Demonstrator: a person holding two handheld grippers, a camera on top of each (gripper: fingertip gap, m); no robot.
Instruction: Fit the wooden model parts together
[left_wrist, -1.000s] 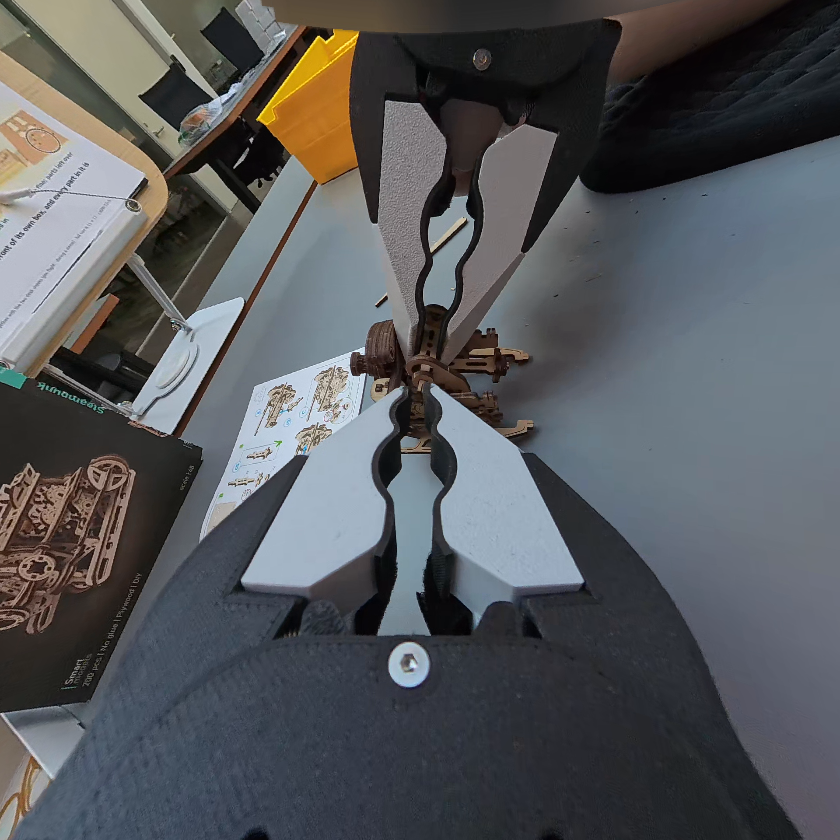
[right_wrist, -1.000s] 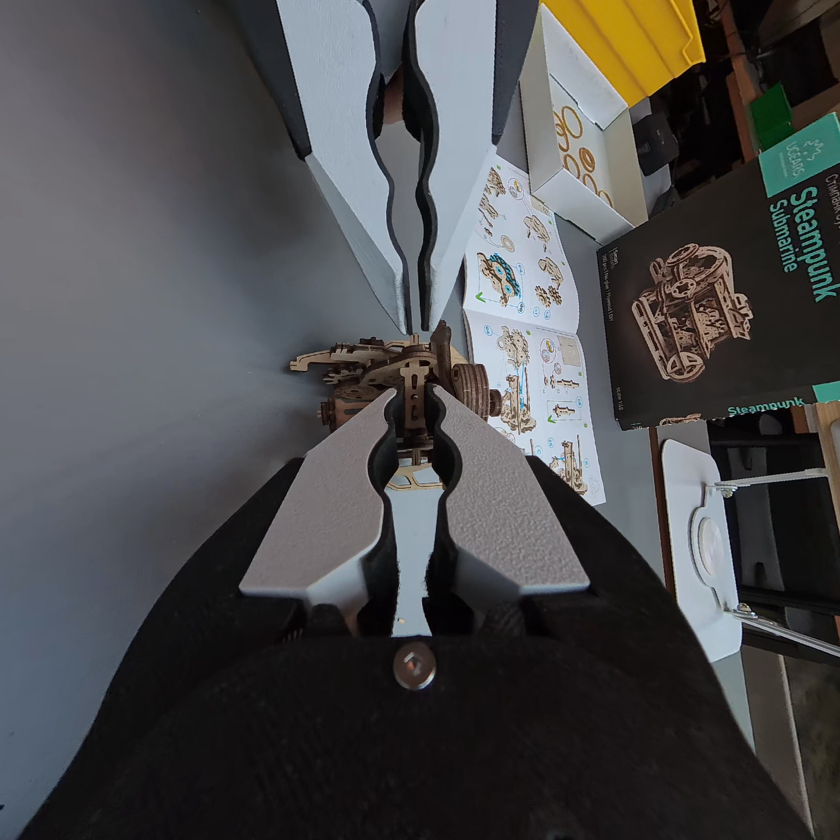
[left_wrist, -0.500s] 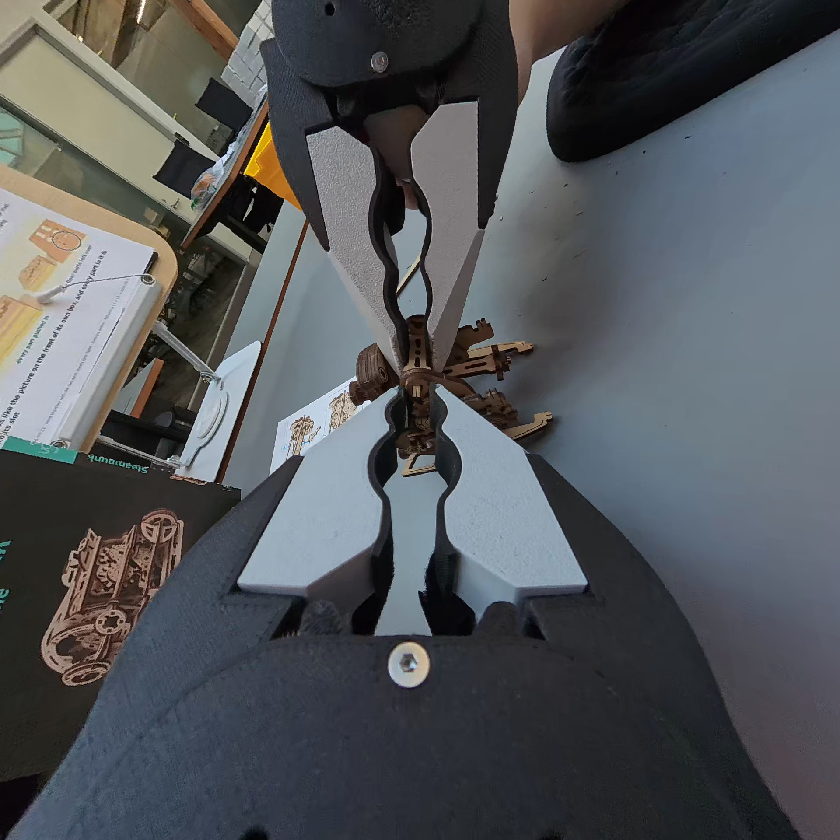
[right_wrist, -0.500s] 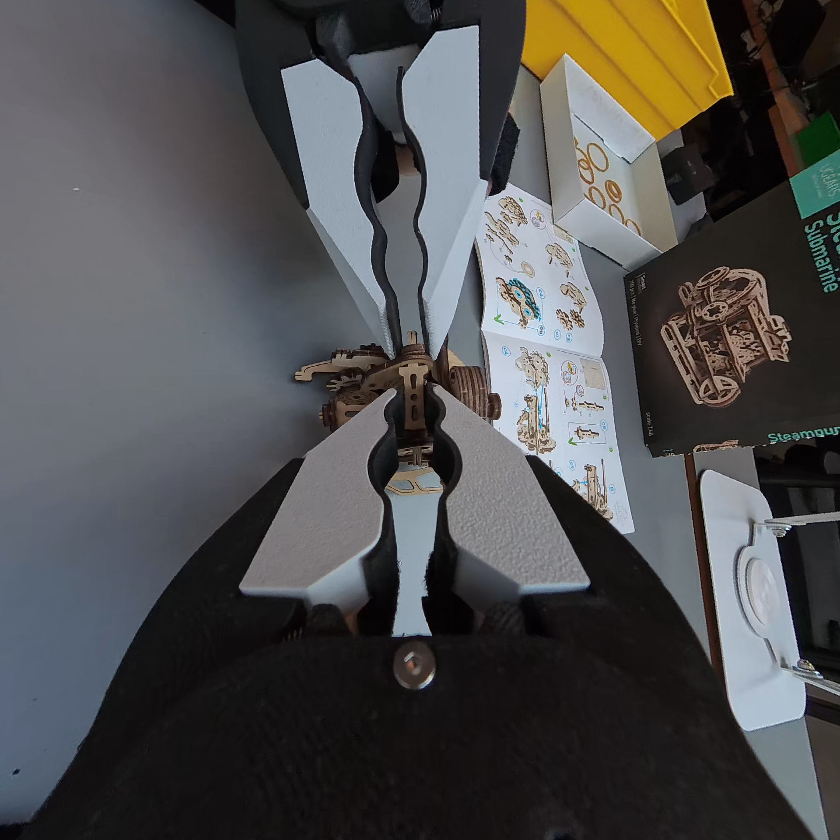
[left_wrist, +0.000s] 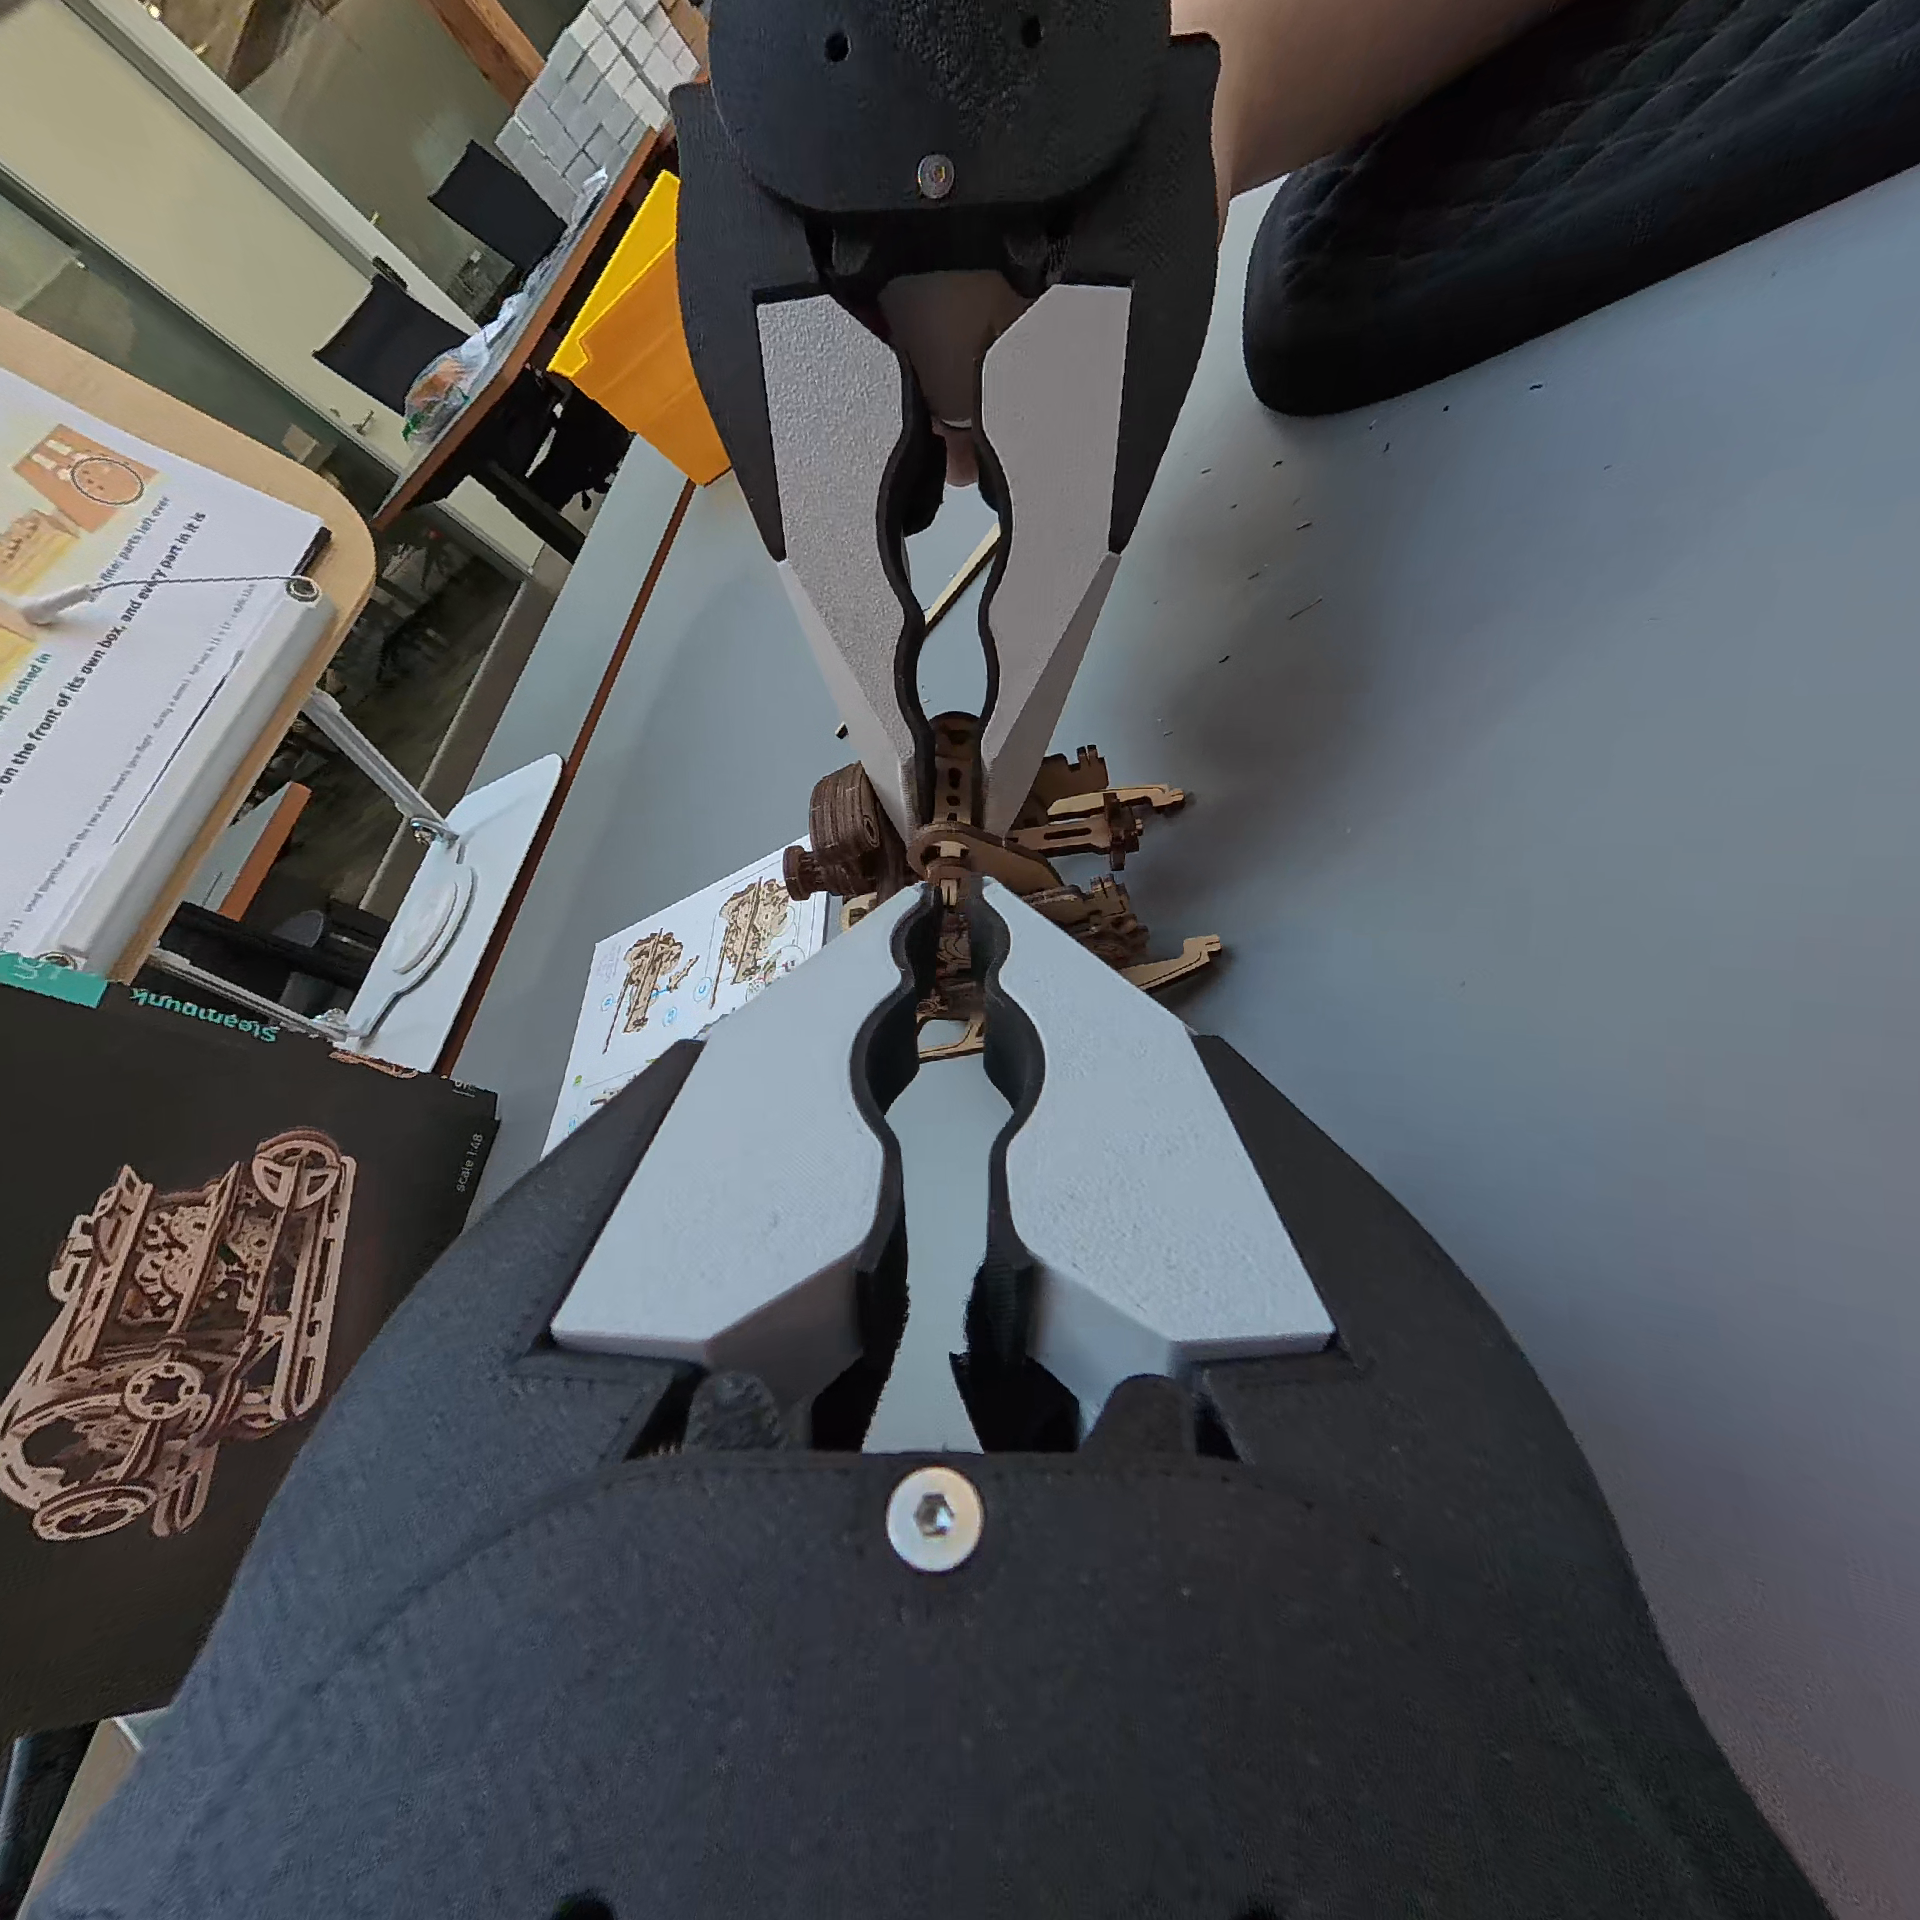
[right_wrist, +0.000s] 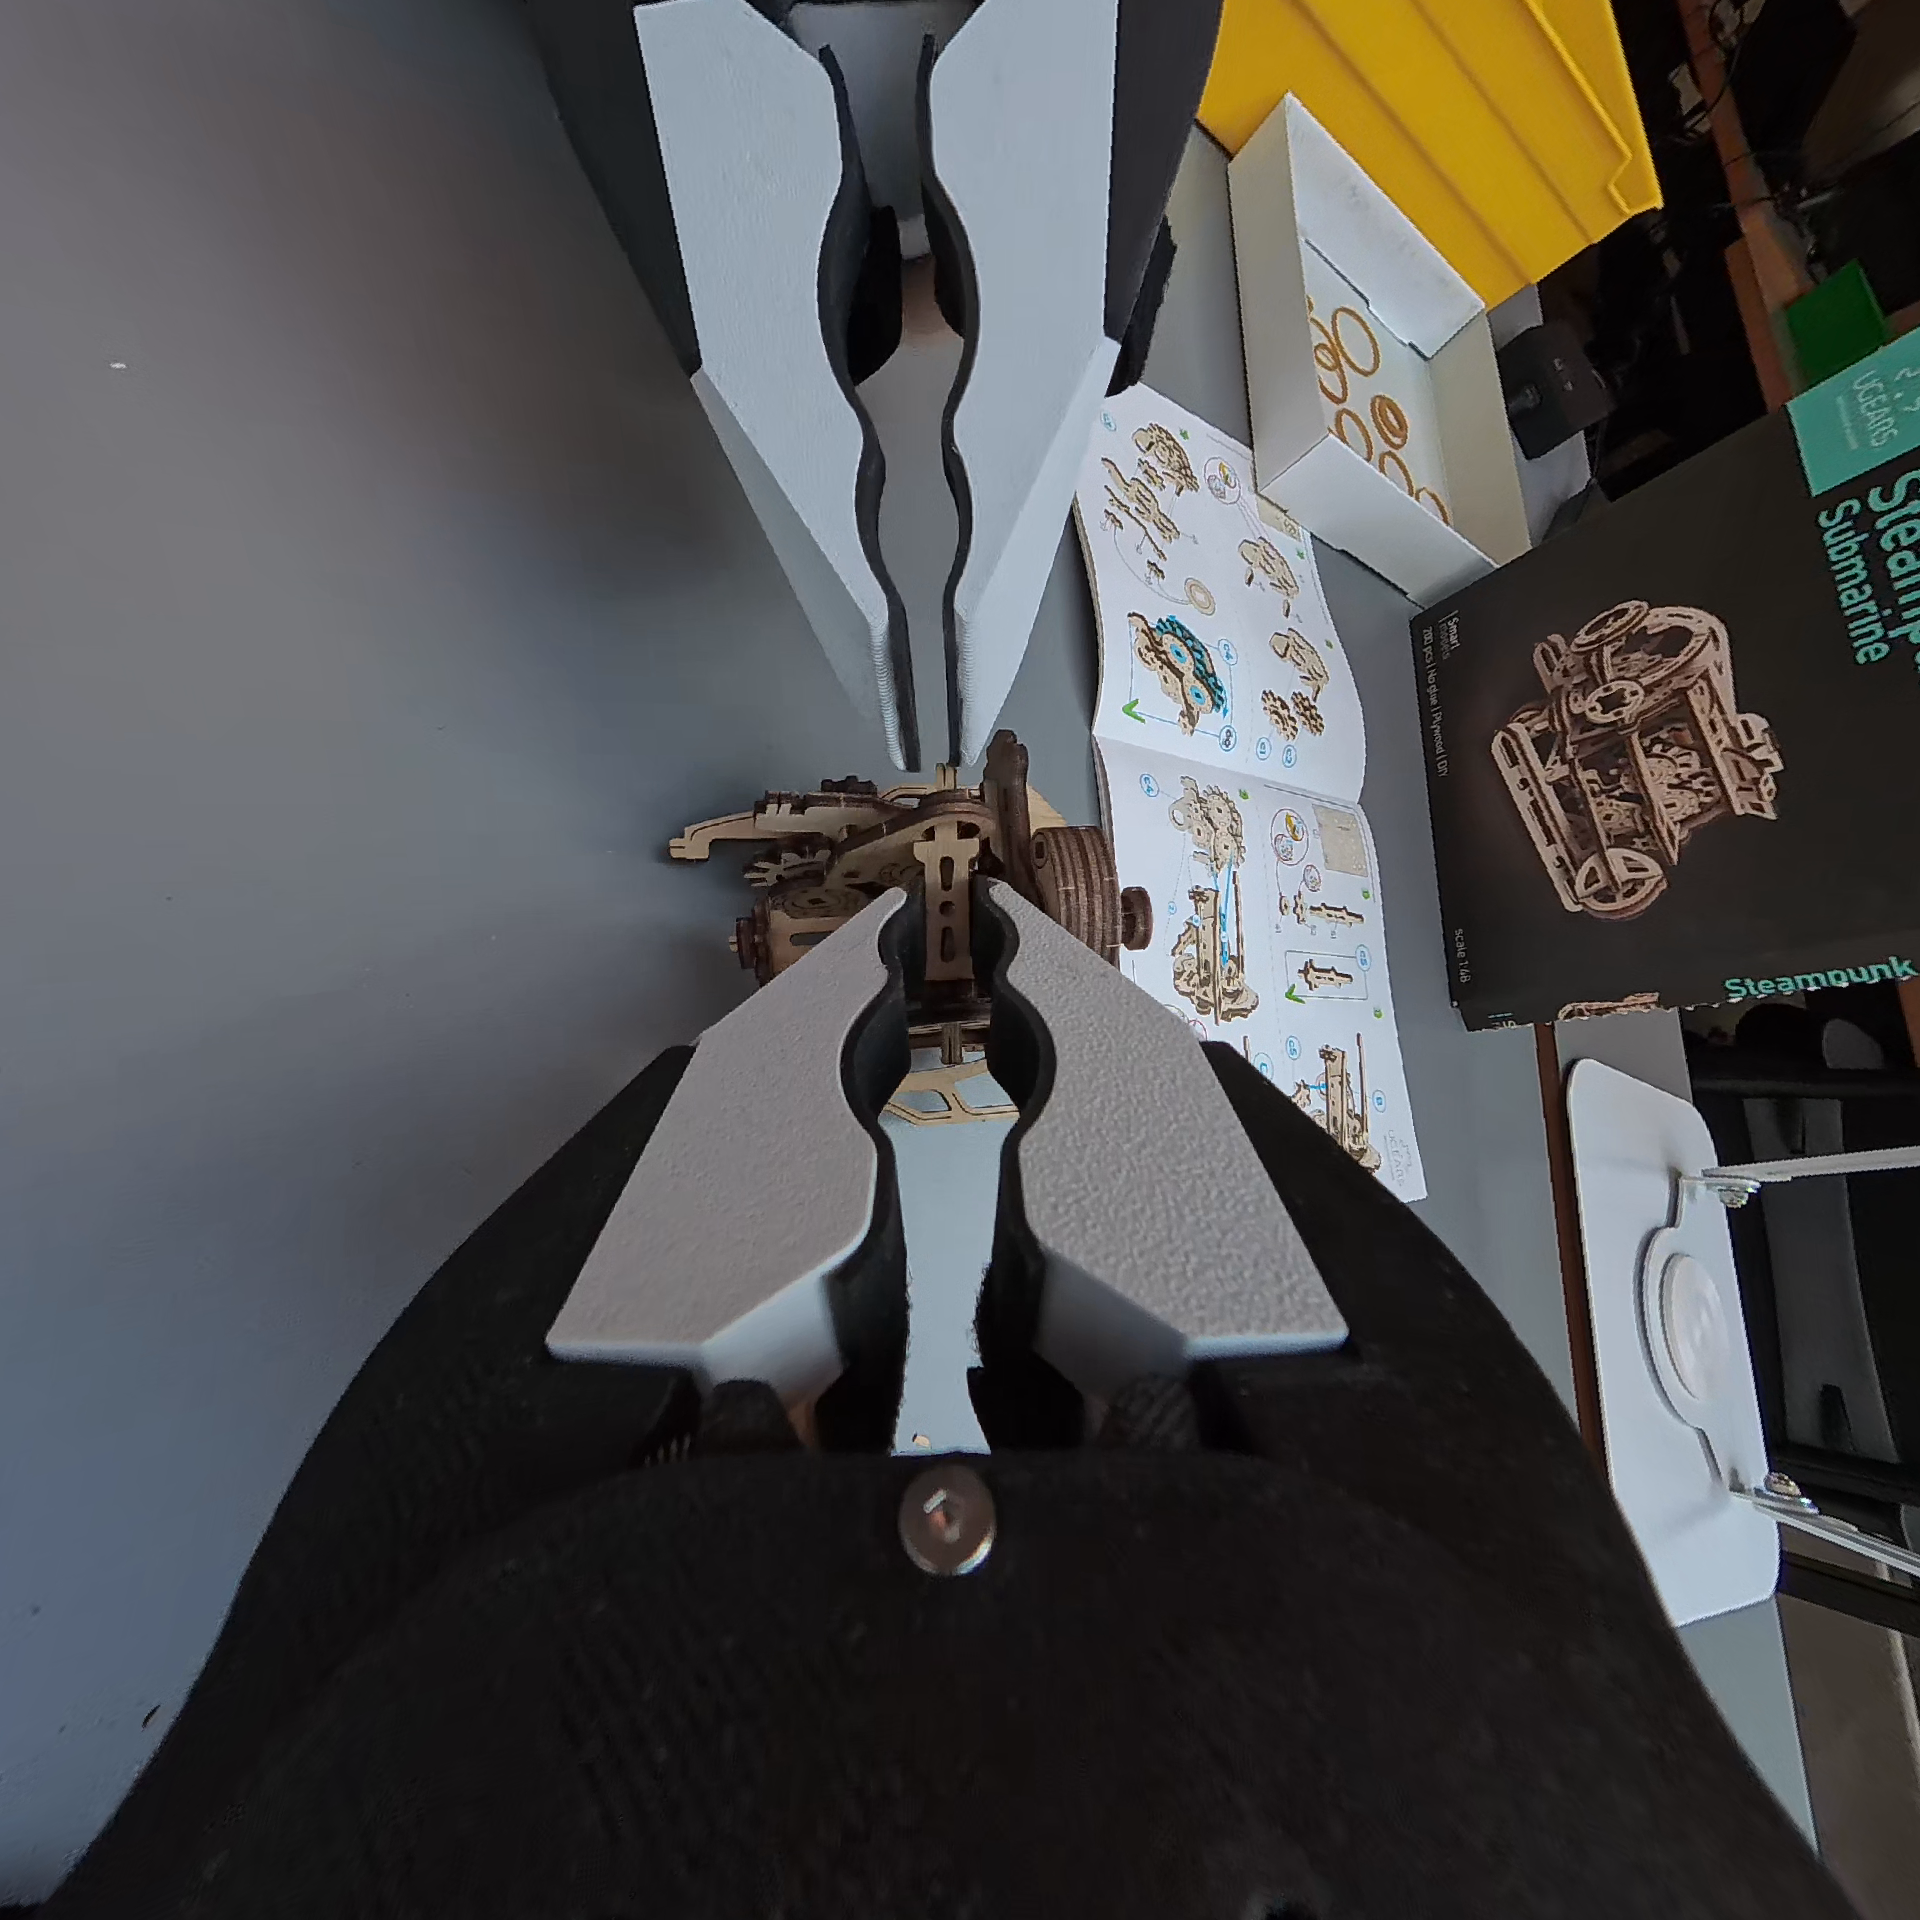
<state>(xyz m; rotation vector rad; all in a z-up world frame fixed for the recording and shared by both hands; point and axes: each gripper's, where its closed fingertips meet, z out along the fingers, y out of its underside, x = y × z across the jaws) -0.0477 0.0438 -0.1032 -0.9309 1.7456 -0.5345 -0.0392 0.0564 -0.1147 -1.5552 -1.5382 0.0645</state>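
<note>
Both tongs meet at the brown laser-cut wooden model (right_wrist: 883, 862) on the grey surface (right_wrist: 312, 727).
Right tongs (right_wrist: 943, 894) clamp its upright slotted strut; left tongs (left_wrist: 948, 902) pinch a small peg; its long axis runs crosswise, the drum toward the booklet.
</note>
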